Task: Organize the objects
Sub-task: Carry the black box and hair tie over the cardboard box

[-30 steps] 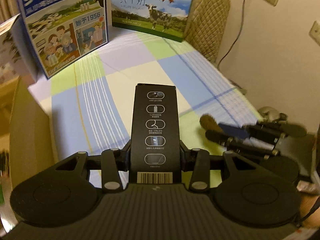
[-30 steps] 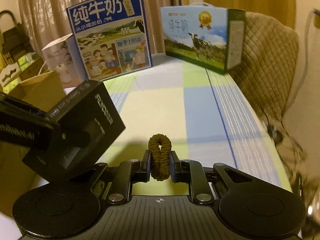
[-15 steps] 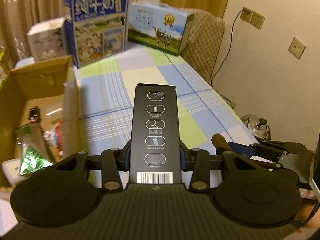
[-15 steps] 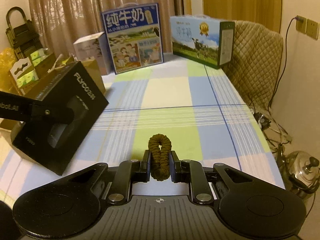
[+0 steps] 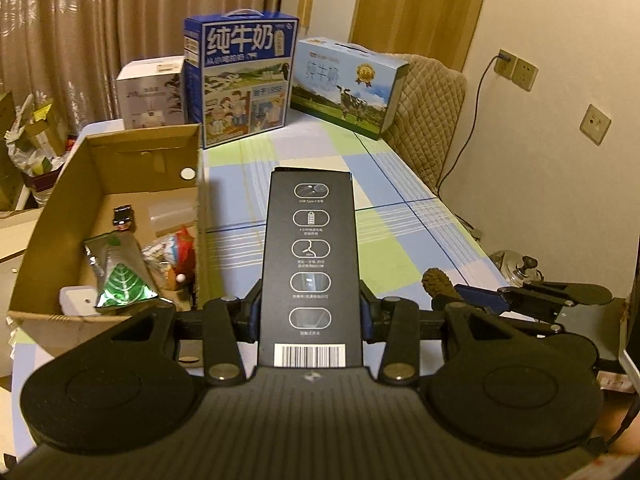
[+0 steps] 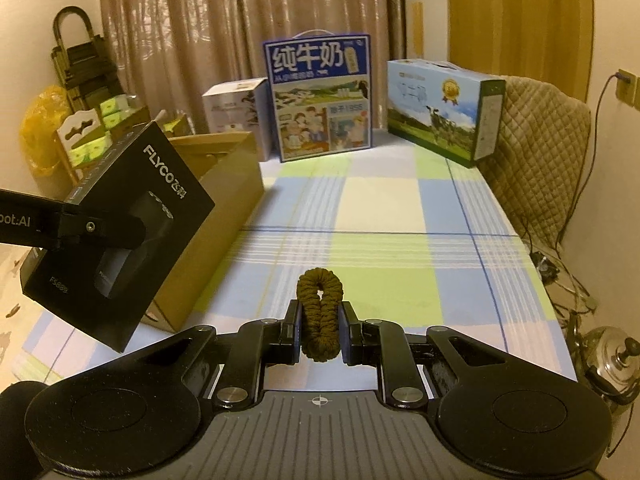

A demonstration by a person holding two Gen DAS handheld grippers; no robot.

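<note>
Cardboard makes up the open box (image 5: 120,168) at the left edge of the table (image 5: 384,240), and it already holds several small things: a green foil packet (image 5: 120,276), a red wrapper and a small white case, so part of the tidying looks done. Two items are not yet put away, and both are in the air. The left gripper (image 5: 310,316) is clamped on the near end of a long black carton (image 5: 310,256), which points away over the checked cloth just right of the box. The right gripper (image 6: 320,332) pinches a brown braided hair tie (image 6: 320,312), its loop sticking out past the fingertips, above the near middle of the table. The cloth itself shows nothing loose; only three large boxes stand at its far end. Judging by this, dropping both items into the box is what remains.
</note>
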